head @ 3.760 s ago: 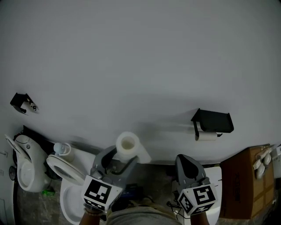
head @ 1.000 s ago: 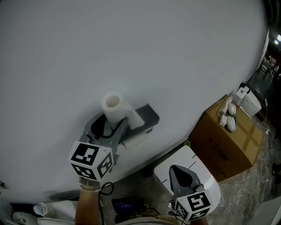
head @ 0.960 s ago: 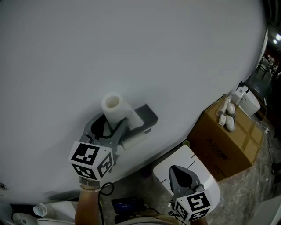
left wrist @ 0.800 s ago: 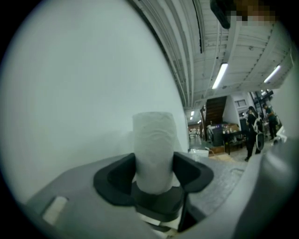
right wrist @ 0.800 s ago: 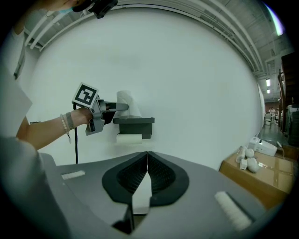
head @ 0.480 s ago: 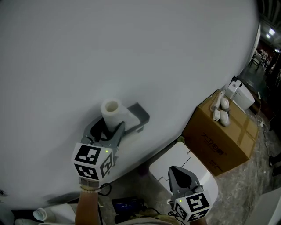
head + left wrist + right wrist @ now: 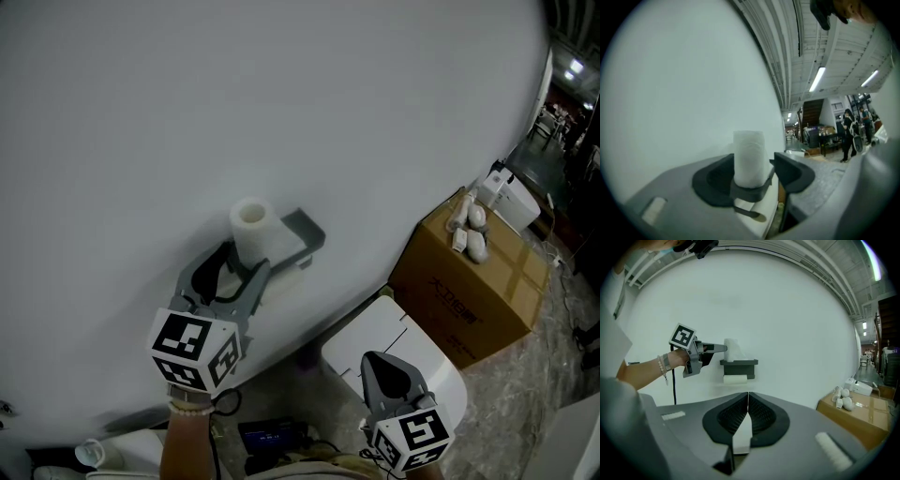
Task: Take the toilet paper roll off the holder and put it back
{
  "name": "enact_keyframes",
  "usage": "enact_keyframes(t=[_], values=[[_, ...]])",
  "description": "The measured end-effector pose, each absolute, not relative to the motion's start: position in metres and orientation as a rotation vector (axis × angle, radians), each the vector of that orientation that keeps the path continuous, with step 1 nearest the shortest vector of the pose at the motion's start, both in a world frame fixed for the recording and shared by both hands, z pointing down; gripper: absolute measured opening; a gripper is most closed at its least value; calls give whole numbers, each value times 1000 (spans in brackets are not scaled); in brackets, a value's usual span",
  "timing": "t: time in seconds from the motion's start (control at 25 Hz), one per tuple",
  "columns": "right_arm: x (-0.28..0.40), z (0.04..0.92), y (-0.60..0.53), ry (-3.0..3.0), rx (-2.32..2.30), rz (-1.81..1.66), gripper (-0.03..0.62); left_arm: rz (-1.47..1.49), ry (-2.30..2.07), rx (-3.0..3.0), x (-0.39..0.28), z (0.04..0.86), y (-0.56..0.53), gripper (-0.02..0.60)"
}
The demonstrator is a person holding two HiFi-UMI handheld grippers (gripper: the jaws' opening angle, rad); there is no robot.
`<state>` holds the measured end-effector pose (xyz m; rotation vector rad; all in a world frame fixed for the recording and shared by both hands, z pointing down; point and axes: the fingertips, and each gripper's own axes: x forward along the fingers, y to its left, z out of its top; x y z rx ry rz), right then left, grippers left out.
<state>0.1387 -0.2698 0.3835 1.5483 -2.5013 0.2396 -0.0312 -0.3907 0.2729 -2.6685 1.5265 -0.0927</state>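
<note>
L gripper (image 7: 754, 174), centre-left of head view: jaws apart, one either side of the toilet paper roll (image 7: 251, 223). In left gripper view the jaw at frame right shows a gap to the roll; can't tell if the other jaw touches. Roll stands upright on top shelf of dark holder (image 7: 738, 363), mid-frame on the white wall. 2nd roll (image 7: 735, 378) sits on the bar under the shelf. R gripper (image 7: 748, 397), bottom centre-right of head view: jaws pressed together, nothing between, well apart from holder. Cardboard box (image 7: 469, 286) at right w/ small white items (image 7: 467, 228) on top.
</note>
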Motion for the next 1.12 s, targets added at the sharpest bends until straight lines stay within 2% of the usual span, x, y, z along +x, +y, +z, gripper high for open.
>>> enact_keyframes(t=[0.12, 0.2, 0.44, 0.56, 1.12], values=[[134, 380, -259, -2502, 1560, 229, 6, -84, 1526, -2651, -40, 268, -372, 249], [131, 379, -251, -2499, 1569, 227, 6, -77, 1534, -2640, -48, 268, -359, 221], [115, 372, -225, -2498, 1592, 216, 6, -70, 1545, -2632, -71, 274, -313, 85], [105, 371, -212, -2504, 1593, 205, 6, -118, 1521, -2621, -76, 280, -290, -3], [70, 379, -144, -2473, 1633, 235, 6, -200, 1414, -2771, -88, 326, -181, -8]])
